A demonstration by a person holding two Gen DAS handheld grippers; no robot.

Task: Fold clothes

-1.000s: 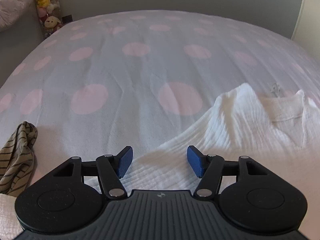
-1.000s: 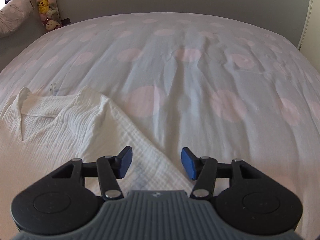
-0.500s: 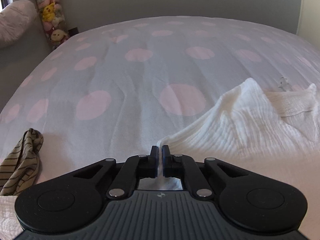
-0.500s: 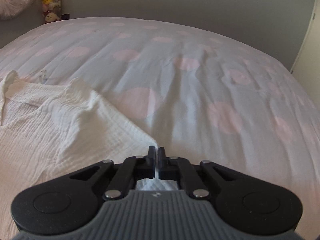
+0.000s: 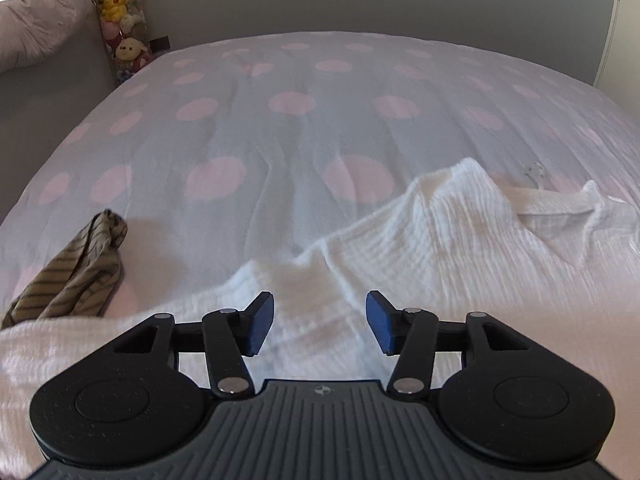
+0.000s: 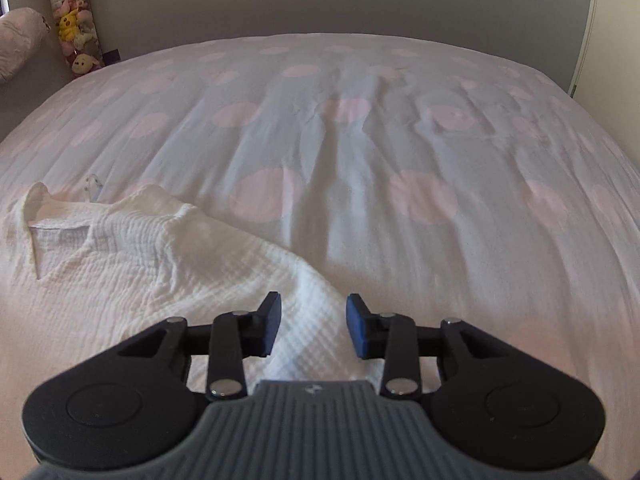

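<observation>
Okay, both my claws apart, hovering over the white shirt (image 5: 460, 248) on the dotted bedspread (image 5: 280, 140).

My left gripper (image 5: 320, 322) hangs wide over one sleeve edge, my right gripper (image 6: 314, 326) over the other (mirrored, likely so the sides fold evenly). Cloth lies under and between the blue pads, unpinched; collar points away from me. Striped garment (image 5: 76, 276) sits crumpled off left, possibly touching the shirt, hard to tell.

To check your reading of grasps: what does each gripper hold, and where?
Nothing. The left gripper and right gripper are open above the white garment.
</observation>
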